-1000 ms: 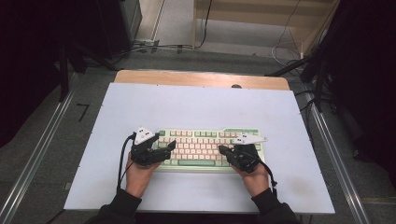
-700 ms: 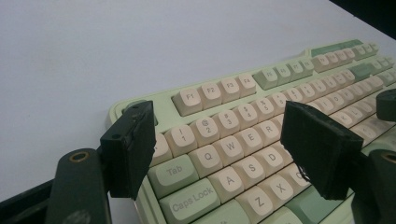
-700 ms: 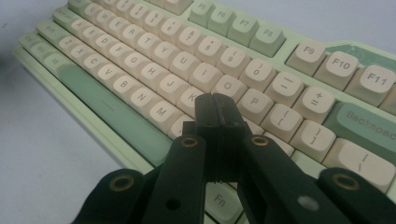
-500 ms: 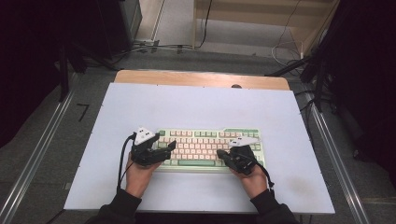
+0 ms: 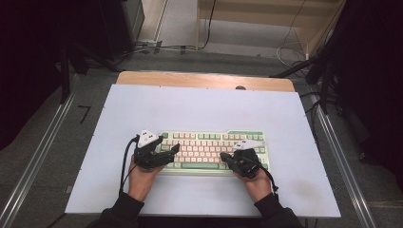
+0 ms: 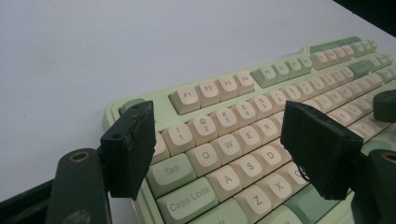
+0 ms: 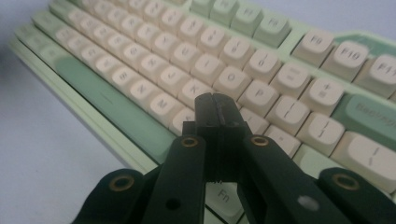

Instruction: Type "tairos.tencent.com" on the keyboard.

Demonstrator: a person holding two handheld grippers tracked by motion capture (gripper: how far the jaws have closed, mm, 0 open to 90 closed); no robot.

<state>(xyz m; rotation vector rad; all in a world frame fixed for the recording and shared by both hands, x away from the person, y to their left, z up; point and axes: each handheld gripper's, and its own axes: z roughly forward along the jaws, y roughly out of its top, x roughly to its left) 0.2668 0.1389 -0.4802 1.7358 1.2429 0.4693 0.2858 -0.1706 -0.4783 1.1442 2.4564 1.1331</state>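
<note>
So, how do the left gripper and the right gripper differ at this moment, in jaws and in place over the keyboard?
The left gripper has its jaws wide apart; the right gripper has them pressed together with nothing between. The left gripper sits over the keyboard's left end, near Tab and Caps Lock; the right gripper is over the right half, its tip near the lower letter rows. Both are black, hand-held and angled toward the keys.
</note>
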